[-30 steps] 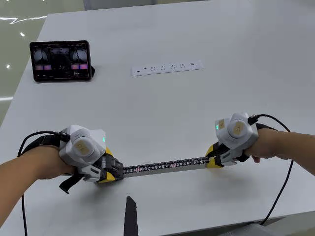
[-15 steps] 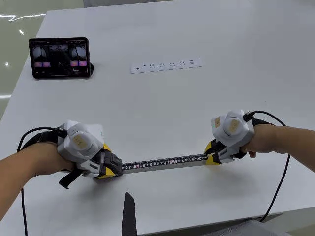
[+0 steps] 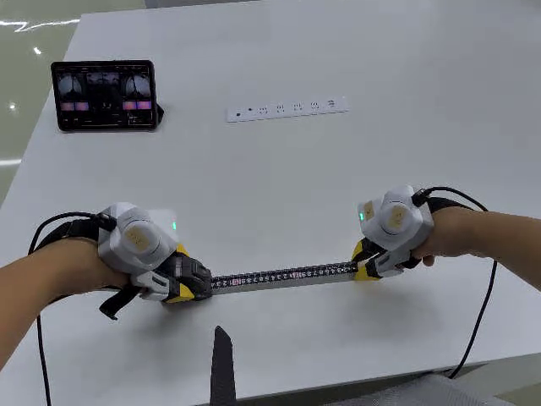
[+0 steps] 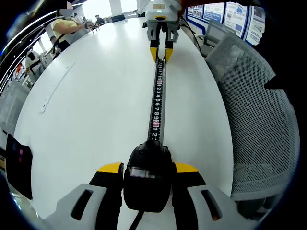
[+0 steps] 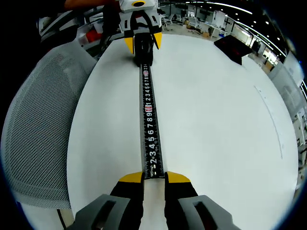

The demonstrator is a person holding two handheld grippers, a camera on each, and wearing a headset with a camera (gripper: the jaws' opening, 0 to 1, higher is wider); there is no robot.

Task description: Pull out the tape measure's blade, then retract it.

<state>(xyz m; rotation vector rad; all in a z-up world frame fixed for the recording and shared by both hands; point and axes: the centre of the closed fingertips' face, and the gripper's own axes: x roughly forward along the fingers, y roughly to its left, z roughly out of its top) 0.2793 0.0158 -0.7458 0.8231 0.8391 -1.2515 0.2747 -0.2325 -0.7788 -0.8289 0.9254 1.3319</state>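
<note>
Blade [image 3: 283, 276] is out in a straight run between the two grippers, near the front edge of the table [image 3: 338, 169]. It sits low over the top; can't tell if it touches. Printed side faces up and the numbers read cleanly in both gripper views [image 4: 157, 96] [image 5: 149, 129], so no twist.

Case [image 4: 147, 175] is clamped between the left gripper's [image 4: 147, 167] jaws, mouth pointing along the blade. In the head view that's the case [image 3: 190, 279] at the left gripper [image 3: 182, 283]. Right gripper [image 5: 154, 178] is closed narrow on the blade's tip end, low numbers right at its jaws. Head view has it at [image 3: 365, 262].

My read: pull-out is done or close to it, retraction comes next.

How to do it well:
- Don't let go of the tip. The spring would whip the blade back and the hook would slam the case.
- Walk the right gripper toward the case along the blade's own line, at a steady pace, and let the spring take up slack.
- Hold the case square and level. Any yaw at the mouth and the blade rubs or buckles.
- Light tension throughout, no sag, no sideways bow.
- Release only once the hook is at the mouth.

Tablet [image 3: 104, 95] and power strip [image 3: 286, 108] are well away at the far side, out of the path. Mesh chair [image 4: 249, 96] is off the table edge, also not in the way.
</note>
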